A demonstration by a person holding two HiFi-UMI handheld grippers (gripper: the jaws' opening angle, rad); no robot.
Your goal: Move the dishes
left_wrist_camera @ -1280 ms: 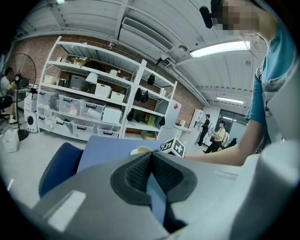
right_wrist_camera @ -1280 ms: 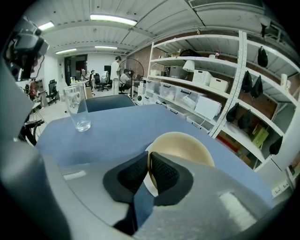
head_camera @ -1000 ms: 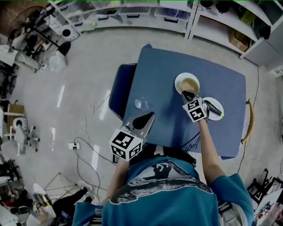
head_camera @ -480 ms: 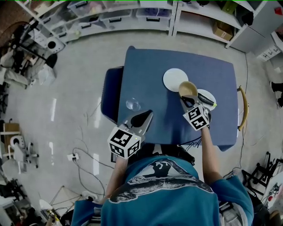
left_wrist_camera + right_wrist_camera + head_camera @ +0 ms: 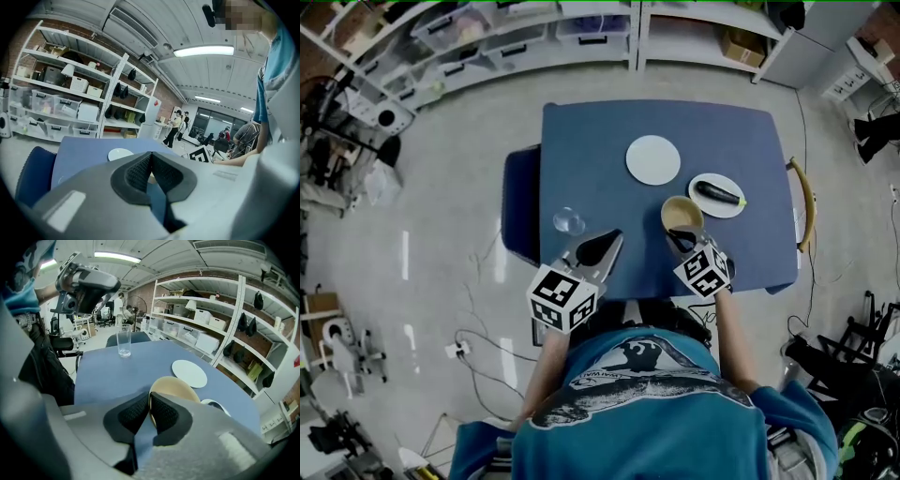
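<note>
Seen from above, a person in a teal shirt stands at the near edge of a blue table [image 5: 600,141], a two-jaw gripper in each hand; the right gripper [image 5: 680,240] has its jaws pinched tight on the near rim of a tan bowl [image 5: 682,214], which sits over the near right part of the table - whether it rests there or is lifted clear cannot be told. In the right gripper view the bowl's thin rim stands upright between the two dark pads. The left gripper [image 5: 613,235] hovers over the near middle of the table with its jaws pressed together and nothing between them. A round white plate [image 5: 653,159] lies further back, near the centre; just right of the bowl, apart from it, an oval white dish [image 5: 737,211] carries a long dark vegetable [image 5: 716,192]. A clear drinking glass [image 5: 569,221] stands upright near the left edge - beside it, off the table, a blue chair [image 5: 520,202].
</note>
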